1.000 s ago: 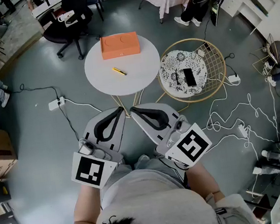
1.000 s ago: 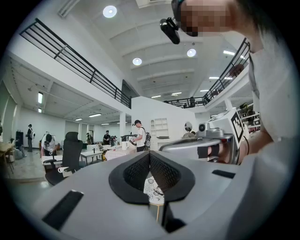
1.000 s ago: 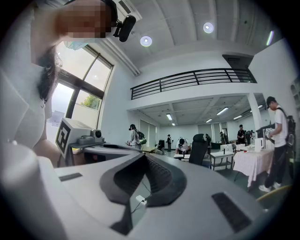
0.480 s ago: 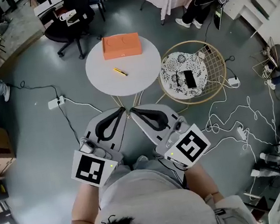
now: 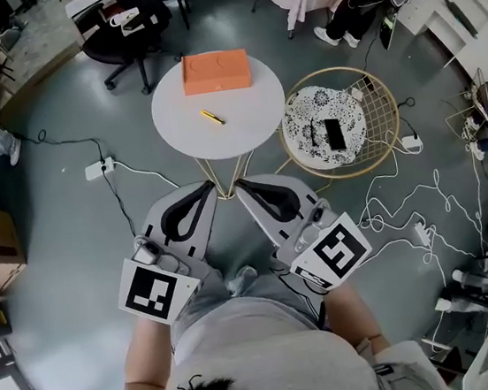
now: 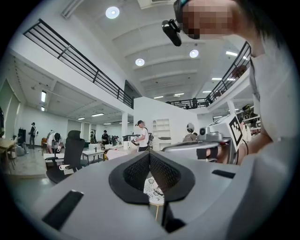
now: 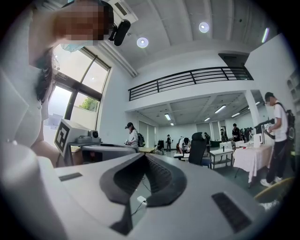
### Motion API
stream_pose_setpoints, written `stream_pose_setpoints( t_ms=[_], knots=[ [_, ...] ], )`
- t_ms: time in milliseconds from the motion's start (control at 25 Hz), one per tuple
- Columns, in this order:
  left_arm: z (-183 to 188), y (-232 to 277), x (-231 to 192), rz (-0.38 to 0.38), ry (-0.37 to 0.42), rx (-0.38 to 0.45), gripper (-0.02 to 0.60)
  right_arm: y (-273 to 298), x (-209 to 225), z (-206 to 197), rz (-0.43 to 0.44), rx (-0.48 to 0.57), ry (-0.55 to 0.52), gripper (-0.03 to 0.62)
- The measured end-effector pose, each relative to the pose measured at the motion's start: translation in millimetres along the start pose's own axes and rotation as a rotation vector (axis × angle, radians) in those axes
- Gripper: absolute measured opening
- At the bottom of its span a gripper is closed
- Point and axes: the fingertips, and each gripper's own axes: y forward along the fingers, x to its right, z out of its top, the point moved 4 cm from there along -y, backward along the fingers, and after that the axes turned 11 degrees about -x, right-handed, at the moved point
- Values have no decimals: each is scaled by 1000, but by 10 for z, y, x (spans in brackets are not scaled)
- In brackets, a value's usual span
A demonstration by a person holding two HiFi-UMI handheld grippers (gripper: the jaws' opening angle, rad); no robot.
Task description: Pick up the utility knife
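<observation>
Yellow against the white round table (image 5: 252, 122), the utility knife (image 5: 211, 117) lies flat near the table's middle. It is just on the near side of an orange box (image 5: 215, 71) and does not touch it. Nothing touches the knife.

The left gripper (image 5: 207, 188) and the right gripper (image 5: 244, 185) are held side by side close to the person's body, above the grey floor. They point toward the table's near edge but stop well short of the knife. In each gripper view the two jaws meet at their tips. The curved black pads leave a small loop, through which only the room beyond shows, so both grippers are closed and hold nothing.

To the right of the table stands a gold wire basket (image 5: 382, 109) with a patterned cloth in it; it plays no part in the task.

I judge the task as hardly begun. One gripper must still be brought over the table, its jaws parted, lowered around the knife's slim body, closed and lifted.

Compared with the earlier head views, the table, box and knife now sit a little farther and to the right, and the marker cubes sit a little nearer. This looks like a small shift of the head camera. The knife keeps its place beside the box, and the jaws are together as before.
</observation>
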Motion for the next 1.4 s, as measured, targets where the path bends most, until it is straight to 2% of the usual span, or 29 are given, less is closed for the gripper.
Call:
stream_pose_setpoints(
  t_ms=[120,280,600,960,1200,1400],
  knots=[
    [-38,17,-74,3,-12,-13,11,48,4,-21,0,-10,10,8],
    [-44,96,-252,-2,-13,14,11,186,54,-34,-12,-21,10,8],
    [-25,292,-834,-81,-16,11,11,714,256,103,-85,-38,4,8],
    [47,476,-1631,-169,33,7,11,1426,485,272,-183,-35,21,8],
    [46,523,-1952,-224,36,8,11,1663,543,340,-262,-37,33,8],
    [9,603,-2063,-264,28,24,11,1701,585,316,-323,-64,21,8]
  ],
)
